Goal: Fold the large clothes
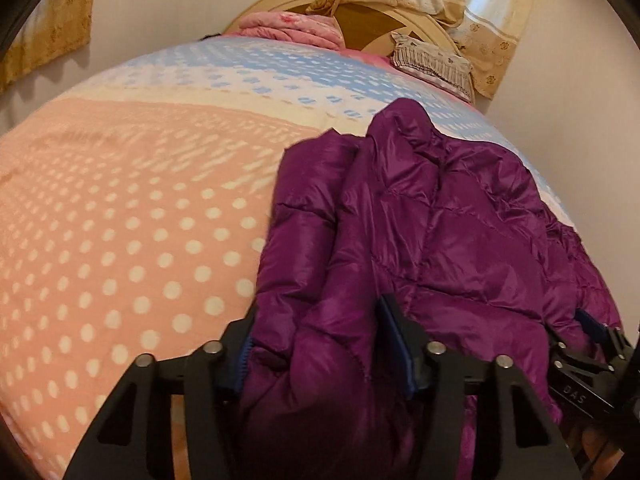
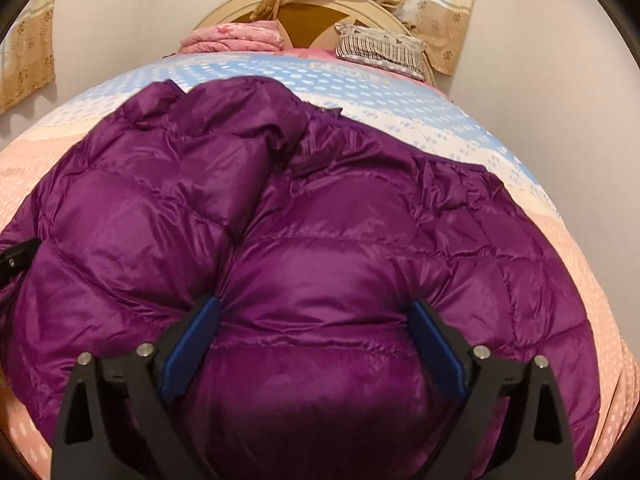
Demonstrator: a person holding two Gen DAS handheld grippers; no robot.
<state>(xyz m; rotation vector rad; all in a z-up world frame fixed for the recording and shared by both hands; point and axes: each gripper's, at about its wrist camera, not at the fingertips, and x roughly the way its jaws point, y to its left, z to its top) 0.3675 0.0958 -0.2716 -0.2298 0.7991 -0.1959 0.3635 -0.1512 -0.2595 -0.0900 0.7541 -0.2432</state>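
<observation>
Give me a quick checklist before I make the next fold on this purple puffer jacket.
1. Left gripper has jacket fabric between its fingers: ok, though jaws look wide, so a firm pinch: cannot tell.
2. Right gripper straddles the near edge of the purple jacket: ok; pinch: cannot tell.
3. Jacket lies flat: not ok, bunched at the top.
4. Bare polka-dot bedspread beside it: ok.
5. Pillow well away: ok.

One purple jacket (image 2: pixel 320 248), two grippers (left (image 1: pixel 320 344), right (image 2: pixel 316 336)), one pillow (image 2: pixel 380 50), one pink blanket (image 2: pixel 232 38).
</observation>
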